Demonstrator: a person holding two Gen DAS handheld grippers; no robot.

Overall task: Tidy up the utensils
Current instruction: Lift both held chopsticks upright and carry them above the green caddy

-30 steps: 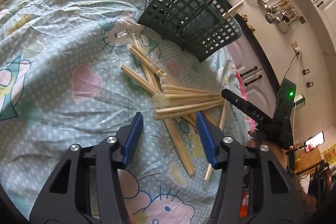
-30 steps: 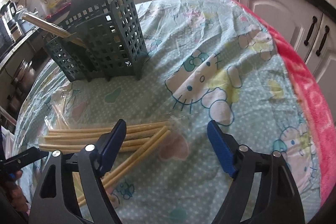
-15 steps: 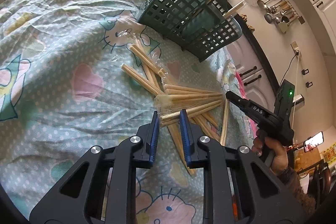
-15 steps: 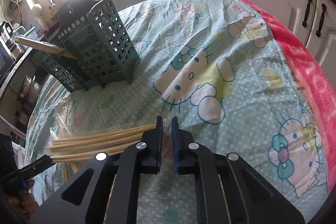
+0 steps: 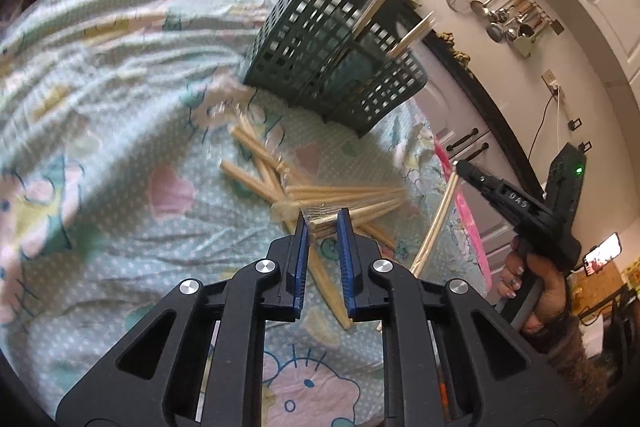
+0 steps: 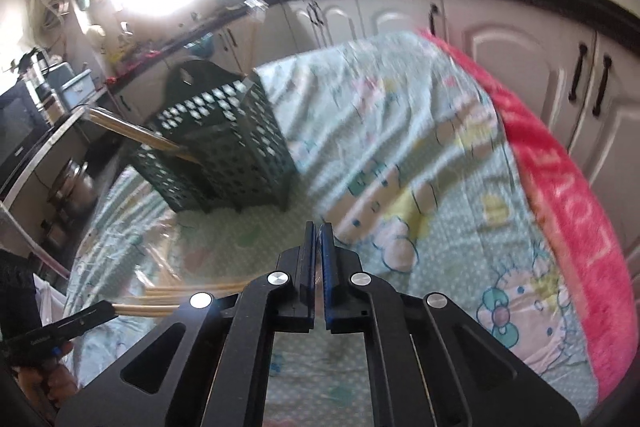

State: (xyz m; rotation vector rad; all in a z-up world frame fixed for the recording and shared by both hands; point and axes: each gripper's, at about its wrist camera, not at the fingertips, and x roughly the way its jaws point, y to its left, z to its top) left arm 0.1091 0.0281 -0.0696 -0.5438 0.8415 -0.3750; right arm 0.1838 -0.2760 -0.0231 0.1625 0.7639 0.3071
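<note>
Wrapped wooden chopstick pairs (image 5: 320, 195) lie fanned on the patterned cloth. My left gripper (image 5: 322, 227) is shut on one wrapped pair (image 5: 352, 213) at its near end. My right gripper (image 6: 317, 239) is shut on the clear wrapper end of another pair (image 6: 188, 307), which hangs lifted to the left; that pair shows in the left wrist view (image 5: 436, 223) rising off the cloth. A dark green slotted caddy (image 5: 332, 51) stands behind the pile with two pairs (image 5: 380, 3) upright in it. It also shows in the right wrist view (image 6: 224, 135).
The cloth-covered table (image 5: 100, 107) has a pink towel edge (image 6: 568, 195) on its right side. White cabinets (image 6: 520, 47) and a dark counter lie beyond. Hanging ladles (image 5: 504, 15) are on the far wall.
Both grippers closed from wide open. The right one has since lifted a wrapped pair off the cloth and risen. The left one moved forward onto the pile.
</note>
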